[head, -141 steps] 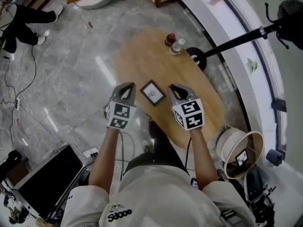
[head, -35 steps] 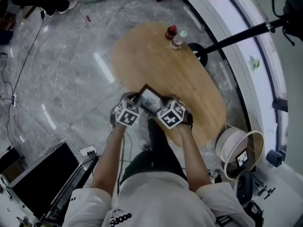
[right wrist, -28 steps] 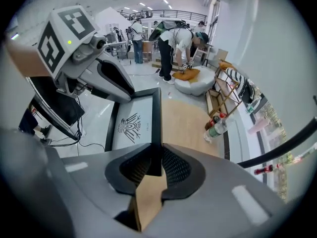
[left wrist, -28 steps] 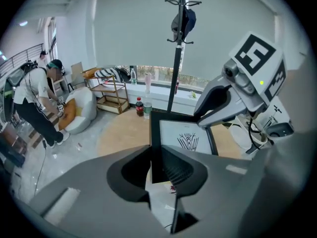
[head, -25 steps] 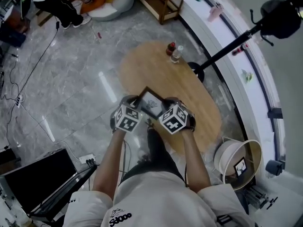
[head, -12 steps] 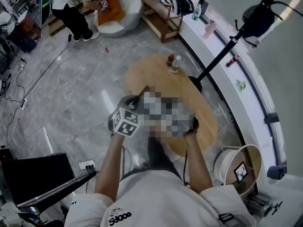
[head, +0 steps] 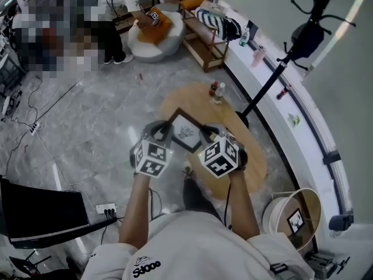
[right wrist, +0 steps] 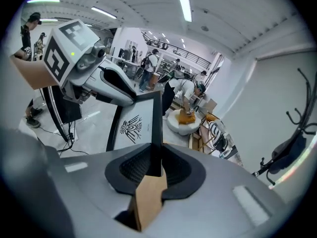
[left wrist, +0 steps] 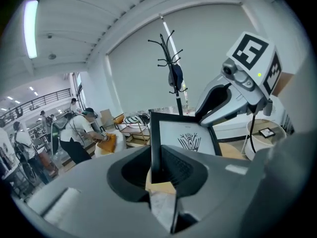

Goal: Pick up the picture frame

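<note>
**A:** What do the gripper views add?

**B:** The grips. The left gripper [left wrist: 154, 168] has its jaws partly closed on the left rim of the picture frame [head: 186, 131]. The right gripper [right wrist: 153, 166] pinches the right rim the same way.

**A:** And the head view?

**B:** The frame hangs over the near left edge of the wooden table [head: 252, 157]. Bottles [head: 217, 91] stand at the table's far end, and bare floor [head: 99, 127] lies left of the table.

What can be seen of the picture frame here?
The picture frame is small and rectangular, a thin dark border around a white sheet with a black line drawing. It hangs tilted above the wooden table, off its surface: the left gripper clamps one side edge, the right gripper the opposite one.
</note>
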`<state>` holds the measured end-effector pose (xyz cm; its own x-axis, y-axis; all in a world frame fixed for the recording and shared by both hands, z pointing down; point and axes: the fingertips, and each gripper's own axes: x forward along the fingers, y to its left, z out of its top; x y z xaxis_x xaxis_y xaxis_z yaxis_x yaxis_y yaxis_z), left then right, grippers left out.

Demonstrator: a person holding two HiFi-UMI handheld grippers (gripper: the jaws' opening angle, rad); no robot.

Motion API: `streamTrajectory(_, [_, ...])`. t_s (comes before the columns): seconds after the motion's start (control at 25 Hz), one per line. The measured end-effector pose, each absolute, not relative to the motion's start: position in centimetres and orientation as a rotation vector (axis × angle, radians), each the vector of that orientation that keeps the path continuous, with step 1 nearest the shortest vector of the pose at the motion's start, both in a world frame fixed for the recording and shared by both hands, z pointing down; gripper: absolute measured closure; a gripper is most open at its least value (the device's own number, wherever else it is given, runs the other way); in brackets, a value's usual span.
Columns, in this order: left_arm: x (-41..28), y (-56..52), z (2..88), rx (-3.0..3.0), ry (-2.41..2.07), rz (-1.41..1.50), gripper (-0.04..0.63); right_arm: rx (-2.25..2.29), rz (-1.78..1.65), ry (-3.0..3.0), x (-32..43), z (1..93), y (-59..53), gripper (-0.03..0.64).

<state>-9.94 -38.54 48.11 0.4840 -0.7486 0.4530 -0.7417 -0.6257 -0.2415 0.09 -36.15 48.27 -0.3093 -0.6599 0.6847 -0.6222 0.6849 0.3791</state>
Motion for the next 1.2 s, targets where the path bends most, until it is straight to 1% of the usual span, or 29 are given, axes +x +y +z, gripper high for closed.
streamTrajectory(0.28, [-11.0,-34.6,43.1,-2.627,1.372,-0.712,0.52,1.024,-0.199,-2.019,-0.9,43.2,-32.5,0.543])
streamTrajectory(0.68, [-12.0,-30.2,37.1,-2.48,1.394,-0.625,0.52,1.088,-0.344,-2.066,-1.9,37.7,-28.6,0.543])
streamTrajectory(0.92, [-11.9,-29.4,33.7,-2.422,1.384,-0.577,0.52,1.12,-0.424,-2.09,-1.8,34.6,-27.9,0.543])
streamTrajectory(1.2, [-12.5,-28.4,31.8,-2.389,1.385,-0.53,0.52,1.132,-0.482,-2.091,-2.3,32.6,-27.0,0.543])
